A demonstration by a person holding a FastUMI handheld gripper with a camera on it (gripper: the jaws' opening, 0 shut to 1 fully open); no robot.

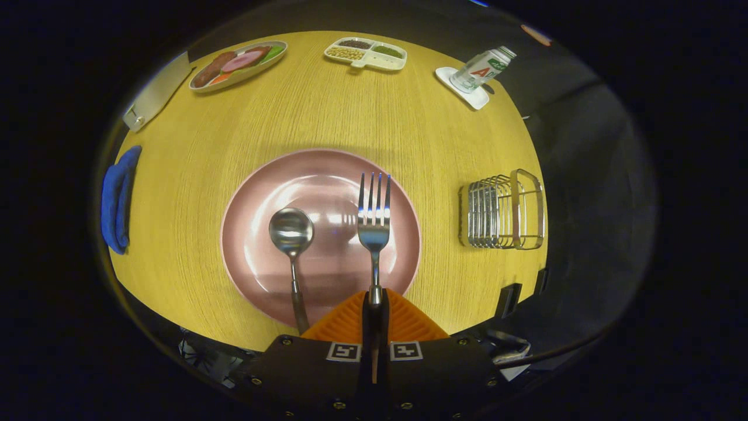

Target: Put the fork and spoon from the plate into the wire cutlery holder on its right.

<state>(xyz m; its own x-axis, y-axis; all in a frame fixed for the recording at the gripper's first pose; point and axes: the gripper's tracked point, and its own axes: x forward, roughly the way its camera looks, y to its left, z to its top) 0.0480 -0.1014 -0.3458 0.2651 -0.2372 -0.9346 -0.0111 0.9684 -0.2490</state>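
Your shiny steel fork (pixel 374 225) points tines away over the round pink plate (pixel 257 193), its handle pinched in the closed tongs (pixel 374 301). The steel spoon (pixel 292 234) lies bowl-up just left. The chrome wire cutlery holder (pixel 502 210) stands on the tabletop, right of the plate.

Gripper (pixel 374 304) fingers closed on the fork (pixel 374 222) handle; fork runs straight ahead over the plate (pixel 257 193), spoon (pixel 291 234) lies on the plate just left of it, handle back toward the gripper. Wire cutlery holder (pixel 505 209) stands on the bench (pixel 327 111) right of the plate, apart from it; folded cloth (pixel 118 199) at the bench's left edge. Far side, left to right: oval food dish (pixel 238 63), divided tray (pixel 366 54), bottle (pixel 482 70) on a coaster (pixel 467 92).
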